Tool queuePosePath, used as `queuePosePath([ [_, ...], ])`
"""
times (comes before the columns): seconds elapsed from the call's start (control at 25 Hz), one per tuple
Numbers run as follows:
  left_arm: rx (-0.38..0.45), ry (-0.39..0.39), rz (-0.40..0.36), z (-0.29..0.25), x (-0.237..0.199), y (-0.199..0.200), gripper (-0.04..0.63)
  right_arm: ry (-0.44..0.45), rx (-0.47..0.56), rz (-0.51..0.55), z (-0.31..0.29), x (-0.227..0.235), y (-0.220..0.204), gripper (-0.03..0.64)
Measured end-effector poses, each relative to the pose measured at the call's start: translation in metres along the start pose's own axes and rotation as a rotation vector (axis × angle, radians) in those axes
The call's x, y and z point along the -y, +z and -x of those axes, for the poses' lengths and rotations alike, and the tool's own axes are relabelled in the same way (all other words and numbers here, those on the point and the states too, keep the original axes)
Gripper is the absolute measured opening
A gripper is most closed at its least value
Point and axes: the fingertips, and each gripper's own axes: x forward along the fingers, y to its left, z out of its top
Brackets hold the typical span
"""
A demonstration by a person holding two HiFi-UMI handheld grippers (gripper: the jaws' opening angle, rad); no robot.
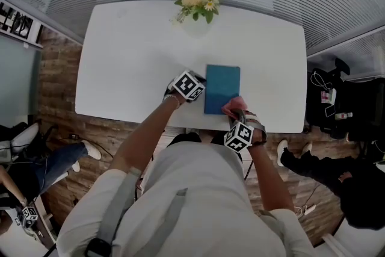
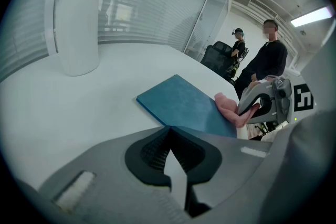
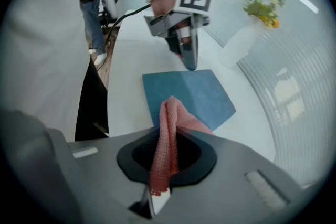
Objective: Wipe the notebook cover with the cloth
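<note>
Notebook (image 1: 222,89): closed, teal cover up, flat on the table (image 1: 132,57) near the person's edge, between the two grippers.
Cloth (image 1: 233,106): pink and knitted, bunched. It is pinched in the right gripper, and its free end rests on the notebook's near right corner.
Right gripper (image 1: 239,123): jaws clamped on the cloth, which runs up through them in the right gripper view (image 3: 165,144). It is held low over the notebook's near edge.
Left gripper (image 1: 187,87): jaws together with nothing between them in the left gripper view (image 2: 170,131). The tip is at the notebook's left edge, and whether it presses on the cover cannot be told.
Table: white, with rounded corners.
Vase (image 1: 197,15): white, with yellow and white flowers, at the table's far edge, well apart from the notebook.
Bystander (image 2: 268,55): dressed in black, standing beyond the table on the right gripper's side.
</note>
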Motion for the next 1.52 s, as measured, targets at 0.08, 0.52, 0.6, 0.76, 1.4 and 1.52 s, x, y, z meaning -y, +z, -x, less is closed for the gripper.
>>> queuePosePath([
  [0.08,0.034,0.002,0.021,0.008,0.003,0.0,-0.003,-0.025,0.062,-0.113,0.012,0.015,0.007,0.021],
  [0.52,0.396,0.115,0.01,0.117,0.045,0.064,-0.003,-0.151,0.446,-0.593,0.116,0.101,0.057,0.023],
  [0.6,0.461,0.131,0.002,0.138,0.053,0.078,-0.003,-0.164,0.509,-0.638,0.135,0.112,0.067,0.023],
  [0.76,0.586,0.166,-0.02,0.18,0.073,0.105,-0.003,-0.192,0.629,-0.706,0.175,0.131,0.085,0.023],
  [1.4,0.873,0.256,-0.179,0.288,0.148,0.177,-0.003,-0.313,0.894,-0.685,0.301,0.173,0.143,0.023],
  [1.52,0.875,0.253,-0.172,0.289,0.15,0.179,-0.003,-0.32,0.896,-0.675,0.304,0.173,0.144,0.021],
])
